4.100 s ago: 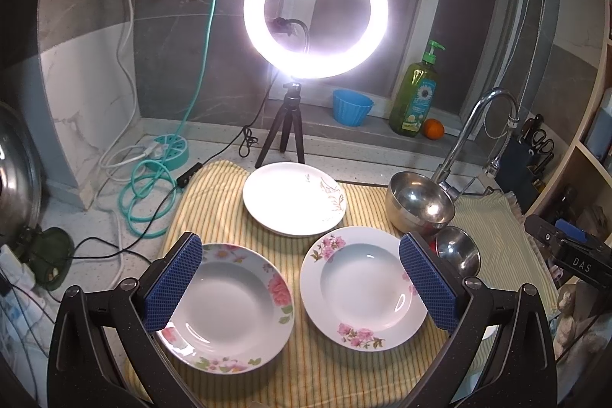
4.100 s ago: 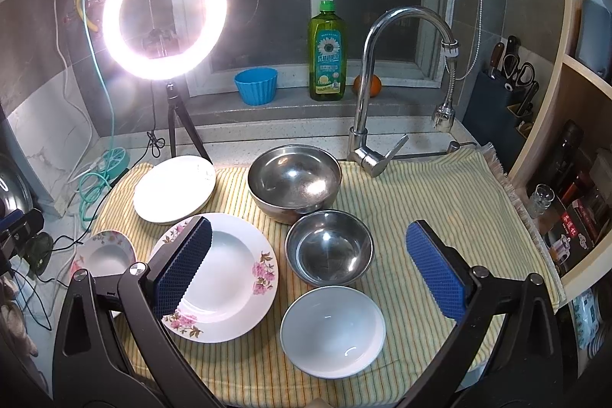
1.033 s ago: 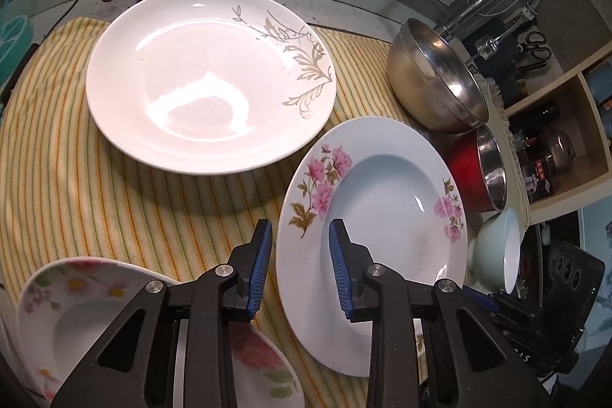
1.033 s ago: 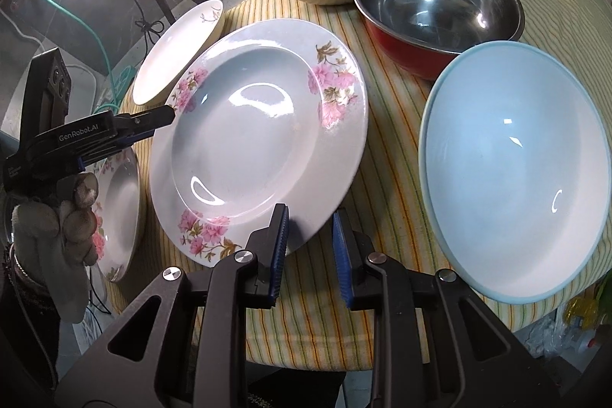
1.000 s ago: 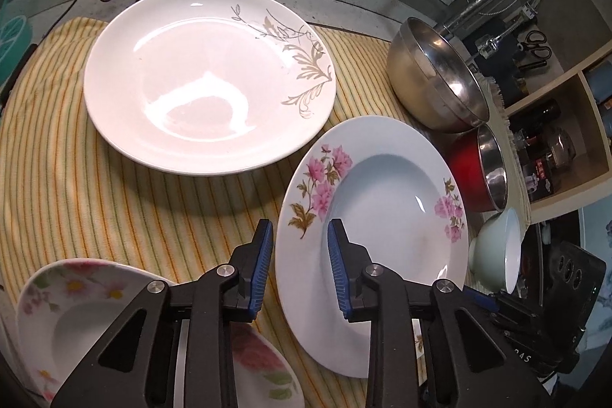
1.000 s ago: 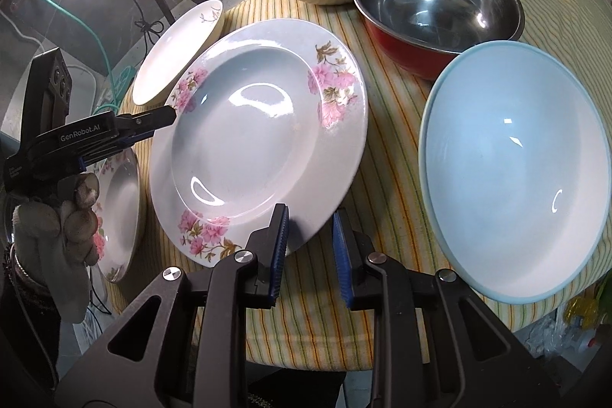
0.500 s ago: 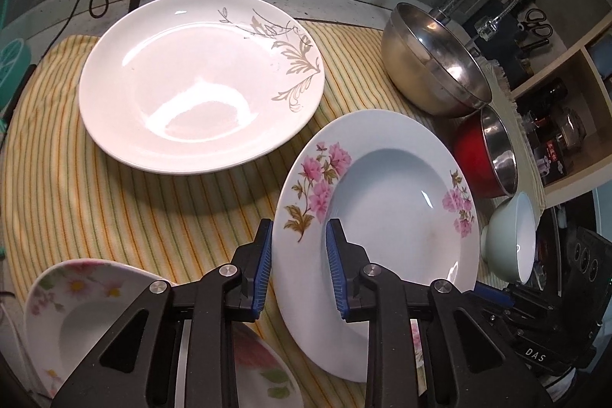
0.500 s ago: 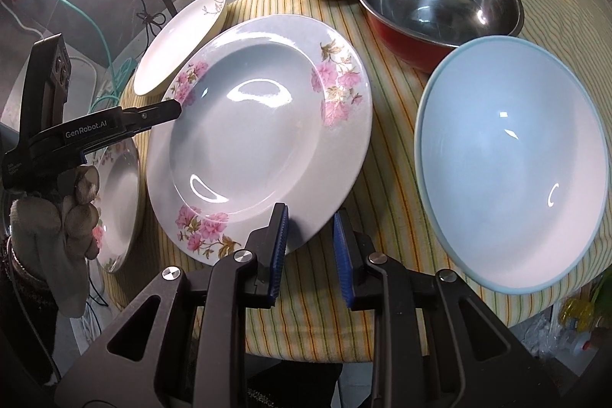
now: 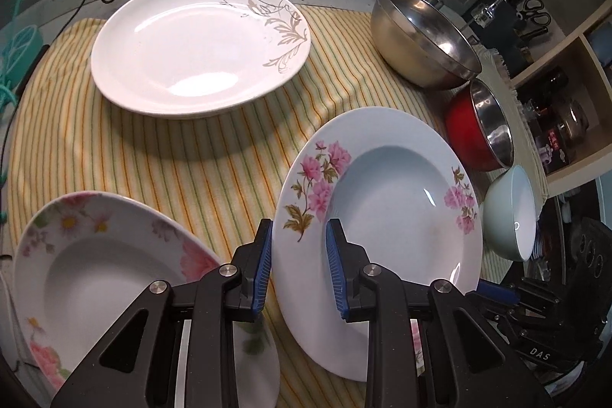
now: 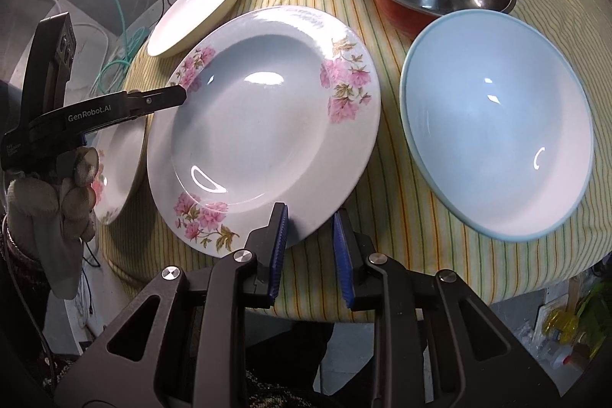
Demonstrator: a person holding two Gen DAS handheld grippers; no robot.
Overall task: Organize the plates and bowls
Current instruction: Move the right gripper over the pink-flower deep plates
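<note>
Both tongs — left tongs [image 9: 298,268], right tongs [image 10: 310,247] — grip the pink plate [image 10: 264,125], lifting it; next, probably stack it on the lower-left plate [image 9: 95,266].

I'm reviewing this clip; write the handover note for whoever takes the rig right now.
Left gripper: shut on the left rim of the pink-flower plate.
Right gripper: shut on the same plate's near rim; the plate is tilted, raised off the striped cloth.
Also on the cloth: gold-leaf plate at the back, rose plate near left, large steel bowl, red steel bowl, pale blue bowl.
Done: nothing stacked.
Left: probably set this plate onto another, then nest the bowls.
</note>
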